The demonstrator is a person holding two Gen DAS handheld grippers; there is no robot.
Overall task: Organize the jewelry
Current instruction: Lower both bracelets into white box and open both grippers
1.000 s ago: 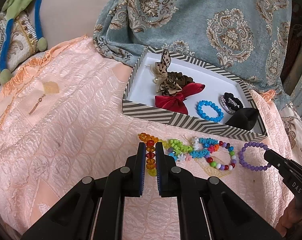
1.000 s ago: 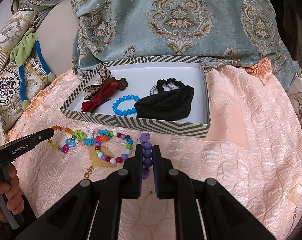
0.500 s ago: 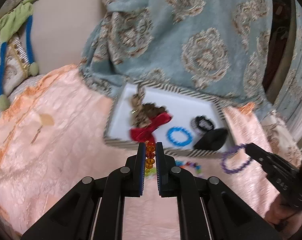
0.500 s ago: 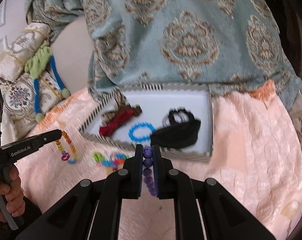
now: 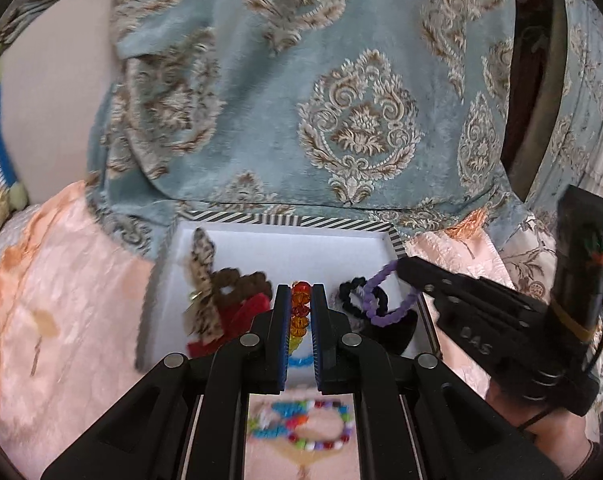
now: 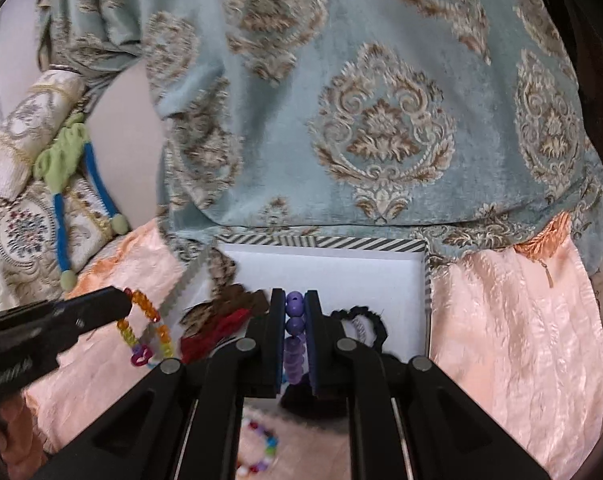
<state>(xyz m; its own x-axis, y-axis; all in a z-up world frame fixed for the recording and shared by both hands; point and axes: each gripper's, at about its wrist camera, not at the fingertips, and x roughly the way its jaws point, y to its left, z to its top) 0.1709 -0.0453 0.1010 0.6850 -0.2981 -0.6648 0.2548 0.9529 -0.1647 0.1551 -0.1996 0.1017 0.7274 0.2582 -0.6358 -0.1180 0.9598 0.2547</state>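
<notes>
Left wrist view: my left gripper [image 5: 301,312] clamps one amber bead bracelet [image 5: 300,309]. My right gripper [image 6: 295,320] clamps one purple bead bracelet [image 6: 294,326] above one striped box [image 6: 321,242].

The orange bead bracelet [image 5: 300,312] hangs pinched between two black fingers above the striped box [image 5: 285,222], over its 6 o'clock edge. The purple bead bracelet [image 6: 294,334] hangs the same way over the box at 4 o'clock. A multicolour bracelet [image 5: 315,432] lies flat on the pink cloth, at 6 o'clock of the box.
</notes>
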